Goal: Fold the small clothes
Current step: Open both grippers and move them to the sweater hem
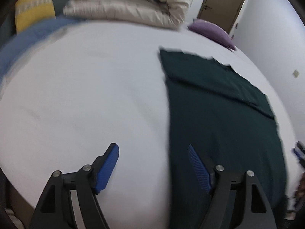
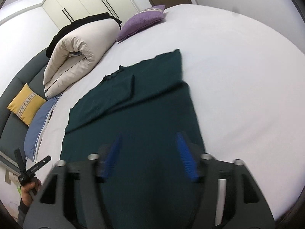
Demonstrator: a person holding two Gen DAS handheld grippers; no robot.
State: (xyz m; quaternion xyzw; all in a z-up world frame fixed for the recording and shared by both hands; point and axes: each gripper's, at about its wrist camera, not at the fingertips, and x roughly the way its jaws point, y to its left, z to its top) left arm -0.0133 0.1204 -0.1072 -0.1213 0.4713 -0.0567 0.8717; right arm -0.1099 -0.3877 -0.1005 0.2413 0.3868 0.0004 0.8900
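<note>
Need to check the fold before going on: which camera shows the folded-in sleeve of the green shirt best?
Right wrist view: the sleeve lies flat on the dark green shirt, edges sharp. Left wrist view shows the shirt obliquely, that fold blurred.

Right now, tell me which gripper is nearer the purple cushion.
Hard to call; probably the right. The right gripper hangs open over the dark green garment, the purple cushion beyond it. The left gripper straddles the garment's left edge, slightly farther away.

Soft even light, motion blur, fisheye-warped edges
</note>
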